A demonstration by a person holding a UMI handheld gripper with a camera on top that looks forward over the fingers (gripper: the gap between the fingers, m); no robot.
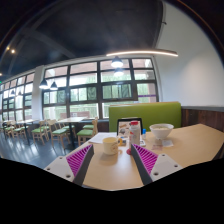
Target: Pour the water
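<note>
A cream mug (108, 145) stands on the light wooden table (112, 172), just ahead of my fingers and slightly left of the midline. A white bowl-shaped cup (161, 132) on a saucer sits farther off to the right. My gripper (112, 160) is open, its magenta pads (79, 159) spread wide with only bare tabletop between them. Nothing is held. The mug's handle points right, toward a small red object (126, 150) beside it.
A small standing card or box (131, 131) is on the table behind the mug. A green booth seat (145, 113) backs the table. Further tables and chairs (45, 130) fill the room to the left, under large windows.
</note>
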